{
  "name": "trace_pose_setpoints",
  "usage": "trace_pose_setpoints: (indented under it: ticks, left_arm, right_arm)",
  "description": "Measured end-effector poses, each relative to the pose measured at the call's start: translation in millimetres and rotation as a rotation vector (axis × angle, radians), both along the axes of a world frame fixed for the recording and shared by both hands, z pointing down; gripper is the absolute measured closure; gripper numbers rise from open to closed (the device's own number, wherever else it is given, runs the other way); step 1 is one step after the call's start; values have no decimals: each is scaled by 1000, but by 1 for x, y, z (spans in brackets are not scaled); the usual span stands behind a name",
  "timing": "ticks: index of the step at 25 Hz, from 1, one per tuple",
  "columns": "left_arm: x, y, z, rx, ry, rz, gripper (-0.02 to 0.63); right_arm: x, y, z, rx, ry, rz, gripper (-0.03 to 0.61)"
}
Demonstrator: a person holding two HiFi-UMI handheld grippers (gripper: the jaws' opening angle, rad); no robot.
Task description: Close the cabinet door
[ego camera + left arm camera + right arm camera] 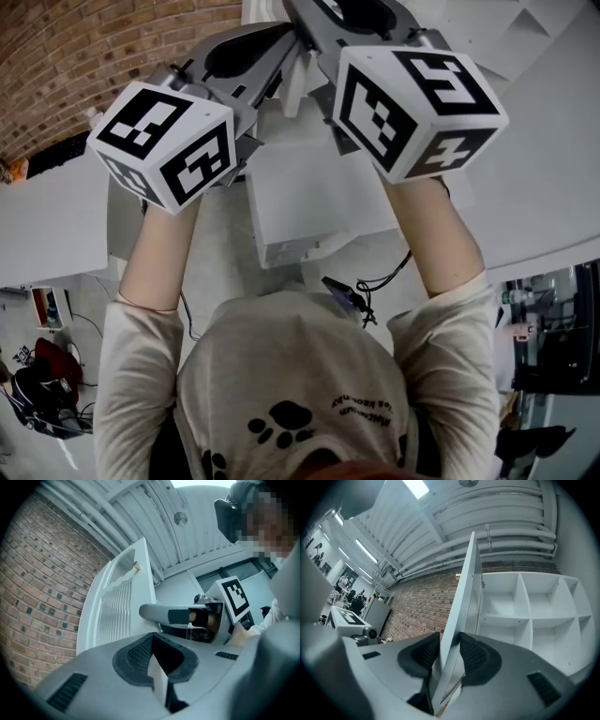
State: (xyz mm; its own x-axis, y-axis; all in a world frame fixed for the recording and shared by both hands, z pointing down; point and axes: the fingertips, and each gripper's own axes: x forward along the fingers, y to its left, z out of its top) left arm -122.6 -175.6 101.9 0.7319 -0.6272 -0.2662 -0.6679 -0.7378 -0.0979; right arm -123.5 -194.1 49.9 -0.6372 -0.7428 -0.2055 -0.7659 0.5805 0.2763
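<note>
The white louvered cabinet door (461, 602) stands ajar, edge-on in the right gripper view. My right gripper (449, 651) is shut on that edge, a dark pad against each face. Behind it is the open white cabinet (525, 616) with bare shelves. The left gripper view shows the door's slatted face (117, 606), its small knob (136, 565), and the right gripper's finger (154, 613) reaching to the door edge. My left gripper (151, 644) hangs in the air short of the door, its pad tips meeting. In the head view both marker cubes (169, 141) (417, 94) are raised side by side.
A brick wall (422, 606) runs left of the door and appears again (42, 597) in the left gripper view. Ceiling pipes (511, 522) run overhead. Below me are a white cabinet block (319, 202), loose cables (366, 291) and bags (37, 384) on the floor.
</note>
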Motion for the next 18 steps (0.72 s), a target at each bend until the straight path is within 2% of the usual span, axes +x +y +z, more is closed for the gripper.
trace_pose_setpoints:
  ticks: [12,18]
  left_arm:
    - [55,-18,1,16,-13,99,604]
    - [89,-33,1,36,-24,97,604]
  right_arm:
    - [54,-19,1,-54,-26,9,467]
    - [86,-35,1,-62,-30,-37,476]
